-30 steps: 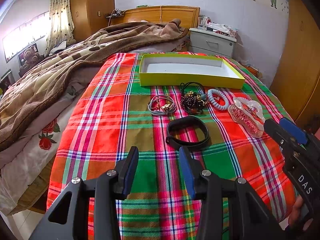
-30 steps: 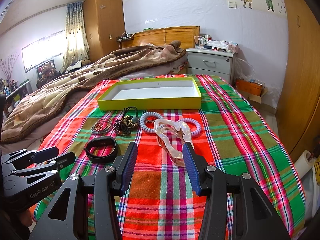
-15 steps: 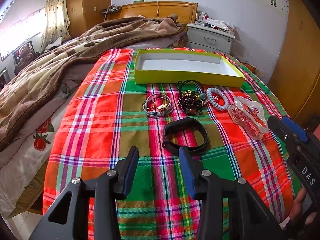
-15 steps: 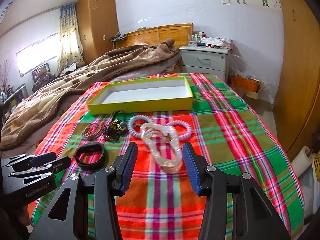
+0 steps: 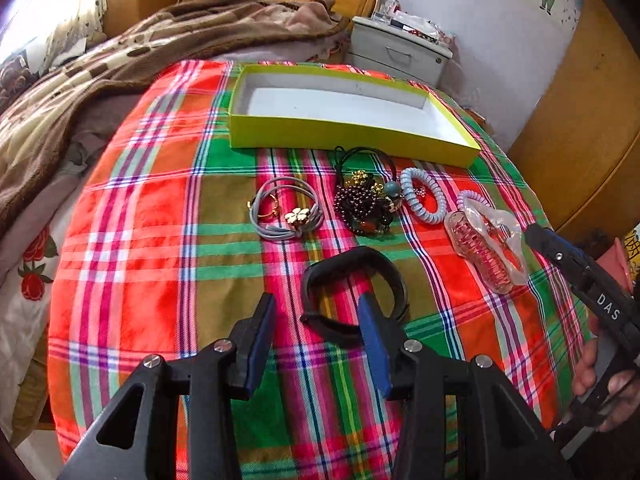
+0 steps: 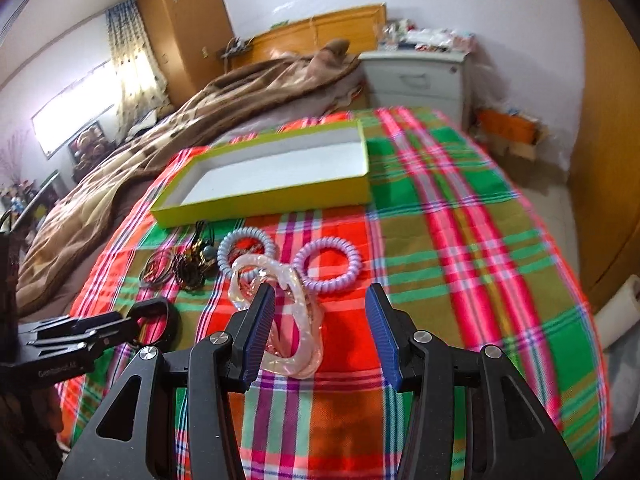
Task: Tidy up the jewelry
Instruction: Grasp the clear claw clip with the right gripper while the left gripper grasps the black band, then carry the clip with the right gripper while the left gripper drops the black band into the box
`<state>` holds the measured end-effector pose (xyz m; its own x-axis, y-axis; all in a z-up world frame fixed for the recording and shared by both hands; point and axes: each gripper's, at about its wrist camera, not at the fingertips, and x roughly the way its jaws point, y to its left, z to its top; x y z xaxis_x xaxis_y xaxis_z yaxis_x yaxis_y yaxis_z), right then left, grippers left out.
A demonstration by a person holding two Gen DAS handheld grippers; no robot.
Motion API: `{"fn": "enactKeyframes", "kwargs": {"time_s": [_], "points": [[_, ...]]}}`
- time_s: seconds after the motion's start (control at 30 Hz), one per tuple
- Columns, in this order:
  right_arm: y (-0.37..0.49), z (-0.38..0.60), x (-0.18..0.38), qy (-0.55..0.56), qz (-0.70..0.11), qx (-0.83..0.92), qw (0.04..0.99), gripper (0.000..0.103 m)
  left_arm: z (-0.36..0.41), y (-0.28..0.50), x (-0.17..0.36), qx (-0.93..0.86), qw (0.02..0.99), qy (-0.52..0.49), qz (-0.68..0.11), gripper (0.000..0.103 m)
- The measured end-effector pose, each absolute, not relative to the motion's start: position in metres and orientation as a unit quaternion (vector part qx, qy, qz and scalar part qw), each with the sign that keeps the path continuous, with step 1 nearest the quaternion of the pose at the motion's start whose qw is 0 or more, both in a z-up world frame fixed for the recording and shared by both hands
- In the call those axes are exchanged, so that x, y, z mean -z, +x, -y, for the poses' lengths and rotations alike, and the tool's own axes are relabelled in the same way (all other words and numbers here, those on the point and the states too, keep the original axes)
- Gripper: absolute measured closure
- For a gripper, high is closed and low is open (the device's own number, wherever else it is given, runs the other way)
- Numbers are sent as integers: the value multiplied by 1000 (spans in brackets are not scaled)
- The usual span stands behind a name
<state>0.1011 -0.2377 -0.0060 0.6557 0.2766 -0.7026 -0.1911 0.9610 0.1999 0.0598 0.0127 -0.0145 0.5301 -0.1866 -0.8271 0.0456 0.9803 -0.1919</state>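
Jewelry lies in a loose row on the red-and-green plaid bedspread point(image 5: 152, 208), just in front of the shallow yellow-green cardboard box point(image 5: 344, 136), whose white inside I see bare. From the left of my left wrist view: a bundle of grey elastic hair ties with a gold flower charm point(image 5: 286, 216), then a heap of dark beaded bracelets on black cord point(image 5: 366, 204), then a pale blue spiral coil hair tie point(image 5: 422, 200), then a clear pinkish plastic claw hair clip point(image 5: 486, 248). Nearer me lies a black looped wristband point(image 5: 352, 284).

My left gripper point(image 5: 316, 324) hangs over the wristband with its blue-padded fingers point(image 5: 260, 332) spread wide, one on each side of the band's near edge, gripping nothing; I cannot tell whether they touch it.

In the right wrist view a lilac spiral coil hair tie point(image 6: 328, 266) lies just right of the blue one. My right gripper point(image 6: 320, 326) is spread too, its fingers astride the claw clip, not closed on it.
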Motion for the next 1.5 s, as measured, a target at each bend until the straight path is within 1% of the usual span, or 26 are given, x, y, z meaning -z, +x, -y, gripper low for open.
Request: {"fn": "enactKeyframes", "kwargs": {"time_s": [0.1,0.33,0.4,0.43,0.47,0.5,0.53,0.57,0.6,0.7,0.77,0.83,0.9,1.07,1.2,1.5], "points": [[110,235,13,57,-415,-146,896,55,-14,67,18,56,867,-67,-490,59],[116,228,17,41,-427,-159,889,56,-12,79,20,57,863,-54,-498,59],[118,227,15,39,-429,-165,887,63,-12,80,21,55,863,-49,-499,59],[119,226,15,37,-431,-165,887,70,-11,80,21,54,863,-46,-499,59],[119,226,16,34,-431,-164,887,74,-10,80,21,53,864,-43,-498,59],[120,226,17,30,-433,-161,886,75,-9,80,21,51,865,-39,-497,59],[121,225,18,29,-435,-160,886,80,-8,82,21,49,866,-34,-496,59],[121,226,19,31,-436,-161,885,88,-7,83,21,48,867,-28,-495,59],[120,226,19,31,-436,-162,885,89,-5,83,21,46,868,-22,-493,59],[118,227,19,33,-434,-160,886,90,-3,82,21,46,870,-13,-491,59],[118,229,19,38,-432,-157,887,90,-4,83,21,49,869,-18,-492,64],[117,230,18,42,-429,-153,889,90,-6,83,20,50,869,-24,-492,77],[117,232,16,47,-426,-150,891,90,-7,84,20,55,868,-32,-493,81],[117,234,10,52,-418,-147,895,90,-8,85,19,56,867,-33,-493,83],[116,234,4,55,-411,-148,898,90,-12,86,15,55,869,-37,-490,87],[117,231,-13,58,-389,-151,907,90,-22,87,1,50,877,-50,-475,88]]}}
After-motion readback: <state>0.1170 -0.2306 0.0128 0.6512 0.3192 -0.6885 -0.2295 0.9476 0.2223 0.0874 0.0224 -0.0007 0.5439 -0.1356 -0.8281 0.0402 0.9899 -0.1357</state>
